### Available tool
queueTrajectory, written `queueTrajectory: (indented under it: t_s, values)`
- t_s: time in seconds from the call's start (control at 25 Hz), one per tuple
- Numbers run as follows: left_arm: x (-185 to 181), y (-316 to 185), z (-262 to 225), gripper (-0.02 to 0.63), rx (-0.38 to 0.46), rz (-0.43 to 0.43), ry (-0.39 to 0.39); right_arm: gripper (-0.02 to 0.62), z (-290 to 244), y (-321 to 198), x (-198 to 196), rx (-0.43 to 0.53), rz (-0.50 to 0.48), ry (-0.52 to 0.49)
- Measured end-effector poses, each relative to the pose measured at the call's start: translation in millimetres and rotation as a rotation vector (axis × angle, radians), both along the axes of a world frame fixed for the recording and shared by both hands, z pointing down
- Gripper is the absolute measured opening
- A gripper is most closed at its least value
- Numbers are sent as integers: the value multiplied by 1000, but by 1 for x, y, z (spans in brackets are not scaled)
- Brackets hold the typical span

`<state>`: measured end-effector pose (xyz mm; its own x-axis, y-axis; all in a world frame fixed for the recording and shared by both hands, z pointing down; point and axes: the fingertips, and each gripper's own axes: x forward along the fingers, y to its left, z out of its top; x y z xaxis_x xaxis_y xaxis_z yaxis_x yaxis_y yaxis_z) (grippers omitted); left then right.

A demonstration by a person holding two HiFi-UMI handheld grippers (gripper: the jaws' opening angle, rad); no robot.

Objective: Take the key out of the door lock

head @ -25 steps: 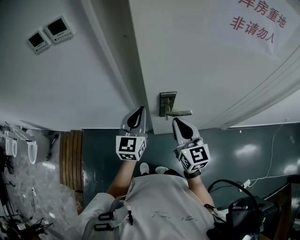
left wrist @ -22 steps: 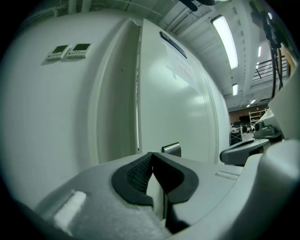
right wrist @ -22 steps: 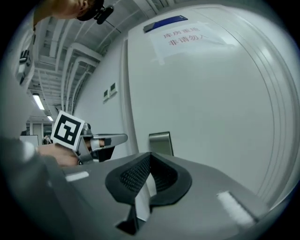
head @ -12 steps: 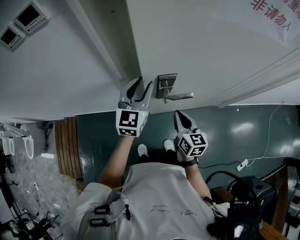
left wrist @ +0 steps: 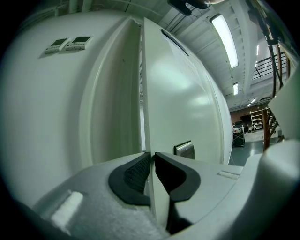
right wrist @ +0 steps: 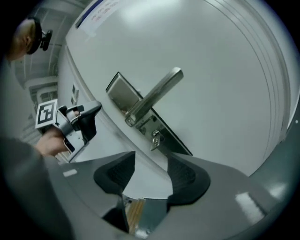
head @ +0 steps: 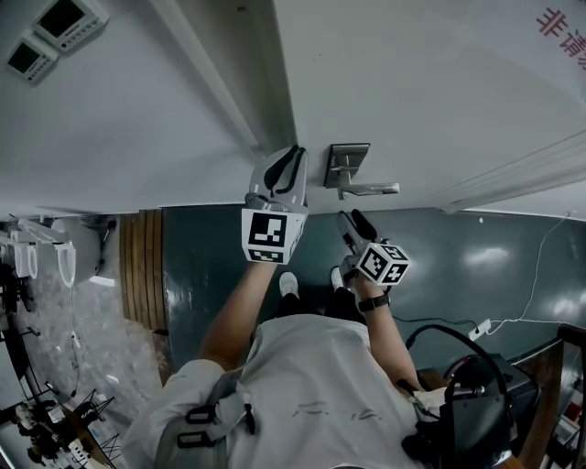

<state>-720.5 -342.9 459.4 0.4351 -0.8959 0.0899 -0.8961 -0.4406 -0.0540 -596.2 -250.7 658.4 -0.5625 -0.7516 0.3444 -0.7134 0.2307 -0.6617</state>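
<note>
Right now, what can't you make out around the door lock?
- Key: too small to find in the head view, under the handle; in the right gripper view its blade is hidden in the lock plate.
- Handle and key: in the left gripper view, hidden behind the left gripper, whose jaws have just been closing on the door edge; only the lock plate's top shows.
- Red sign: cut off by the head view's right edge.

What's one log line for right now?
left gripper: just closed on edge of white door | right gripper: jaws just opened, empty, facing small silver key | key: in silver door lock, untouched
</note>
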Motion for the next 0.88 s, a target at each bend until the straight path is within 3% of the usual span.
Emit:
queueTrajectory:
  t_s: [0.08, 0.2, 0.32, 0.44, 0.64, 0.88]
  values:
    - [0, -1, 0, 38, -8, -15, 4, 242, 1, -14, -4, -15, 50, -136]
    - [-1, 1, 2, 38, -22, -31, 7, 241, 1, -28, -9, -74, 154, -381]
    - [0, 0, 2, 38, -29, -37, 9, 185, 9, -39, -5, -139, 267, -546]
    - [0, -1, 3, 38, -45, -40, 36, 83, 15, -45, -2, -122, 326, -668]
    - [-3, -2, 5, 40, -69, -53, 56, 28, 17, -42, -3, -91, 355, -792]
    - [3, -4, 7, 43, -90, -31, 60, 25, 15, -29, 1, -104, 339, -754]
